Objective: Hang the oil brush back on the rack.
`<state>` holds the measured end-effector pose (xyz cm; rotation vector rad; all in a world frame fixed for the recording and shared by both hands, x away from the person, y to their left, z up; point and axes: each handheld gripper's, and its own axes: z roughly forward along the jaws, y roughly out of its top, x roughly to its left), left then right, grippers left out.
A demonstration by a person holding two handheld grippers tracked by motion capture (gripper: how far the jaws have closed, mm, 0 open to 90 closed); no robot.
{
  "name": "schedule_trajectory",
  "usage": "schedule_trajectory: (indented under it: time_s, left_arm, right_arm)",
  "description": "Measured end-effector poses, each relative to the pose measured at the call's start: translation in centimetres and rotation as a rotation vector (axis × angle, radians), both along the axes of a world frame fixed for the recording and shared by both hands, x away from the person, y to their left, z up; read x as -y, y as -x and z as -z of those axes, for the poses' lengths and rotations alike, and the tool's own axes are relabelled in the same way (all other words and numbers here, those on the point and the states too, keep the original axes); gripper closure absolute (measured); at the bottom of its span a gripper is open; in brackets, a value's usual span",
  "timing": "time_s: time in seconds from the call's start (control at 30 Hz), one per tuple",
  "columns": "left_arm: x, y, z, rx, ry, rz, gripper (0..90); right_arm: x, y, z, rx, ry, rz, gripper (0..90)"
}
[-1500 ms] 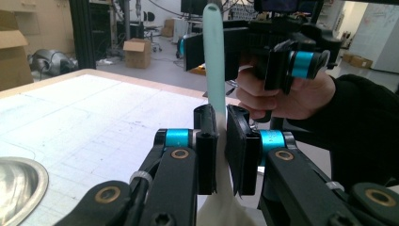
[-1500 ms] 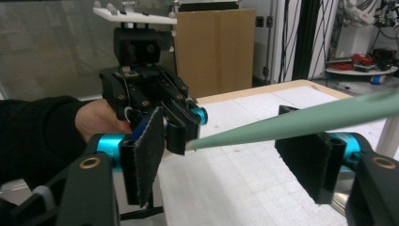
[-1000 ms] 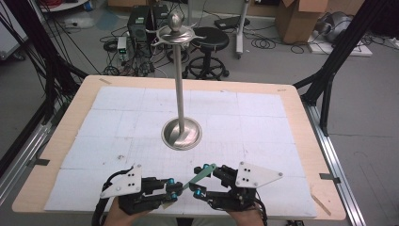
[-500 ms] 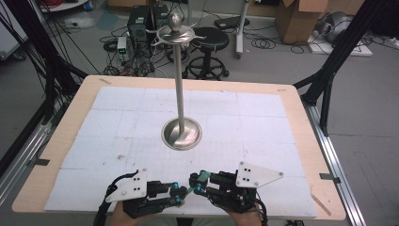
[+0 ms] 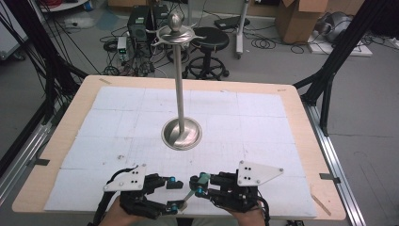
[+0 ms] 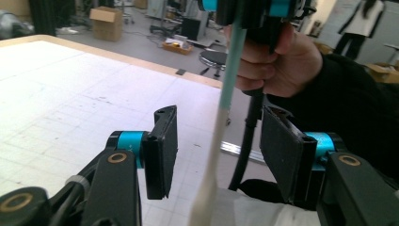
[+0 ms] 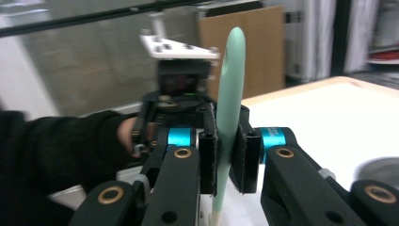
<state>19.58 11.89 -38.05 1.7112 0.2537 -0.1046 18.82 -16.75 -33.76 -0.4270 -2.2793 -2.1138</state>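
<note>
A slim utensil (image 5: 189, 195) with a mint-green end (image 7: 230, 70) and a pale handle (image 6: 207, 188) spans the gap between both grippers at the table's near edge. My right gripper (image 5: 197, 184) is shut on its green part, and its pads (image 7: 207, 157) press both sides. My left gripper (image 5: 173, 193) is open, its jaws having just been opening. The pale handle passes between its pads (image 6: 162, 150) without touching them. In the left gripper view the right gripper (image 6: 244, 9) holds the green shaft (image 6: 230, 80) from above.
A tall metal stand with a round dish base (image 5: 181, 133) and a hooked top (image 5: 175, 30) rises at the table's centre. A white gridded mat (image 5: 244, 117) covers the wooden table (image 5: 301, 122). Stools, cables and boxes lie on the floor beyond.
The left gripper's jaws have spread apart off the handle. The right gripper's jaws have closed on the green part. Both hands stay in place.
</note>
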Motion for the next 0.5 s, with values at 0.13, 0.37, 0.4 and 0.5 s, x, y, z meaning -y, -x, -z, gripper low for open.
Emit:
schedule_trajectory:
  time_s: [0.13,0.37,0.4,0.5]
  left_arm:
    - [0.2,0.0,-0.1,-0.002,-0.009,0.039,48.8]
    - [0.8,0.4,-0.1,0.0,-0.031,0.105,56.9]
    - [0.9,0.4,0.0,-0.002,-0.039,0.115,58.7]
    - [1.0,0.5,0.0,0.006,-0.046,0.13,67.8]
  right_arm:
    - [0.0,-0.2,-0.4,0.004,-0.022,-0.066,82.3]
    - [-1.0,-0.4,-1.7,0.041,0.016,-0.166,82.3]
    - [-1.2,-0.5,-1.8,0.043,0.024,-0.19,82.3]
    - [-1.9,-0.9,-2.2,0.045,0.038,-0.229,82.3]
